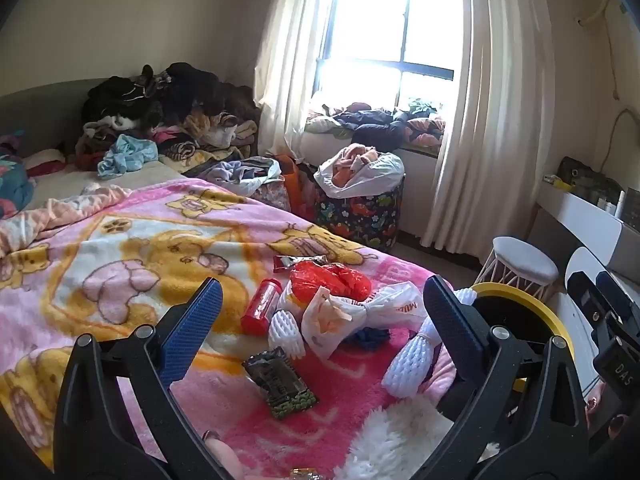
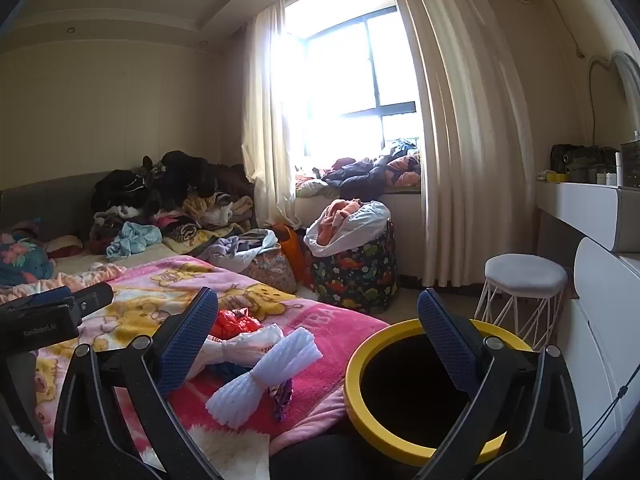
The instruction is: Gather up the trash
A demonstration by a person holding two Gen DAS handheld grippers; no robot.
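Trash pile [image 1: 320, 304] lies on the near bed [image 1: 120, 248]; bin [image 2: 420, 392] stands right of it; stool [image 2: 524, 276] farther right.

A fleecy cloth blanket [image 1: 120, 240], crinkled glossy red plastic bag [image 1: 330, 278] and ribbed white foam net [image 2: 260, 380] are seen

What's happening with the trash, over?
Both jaws open, empty. Foam nets, red bag, snack wrapper lie on the blanket. Yellow-rimmed bin alongside, unobstructed.
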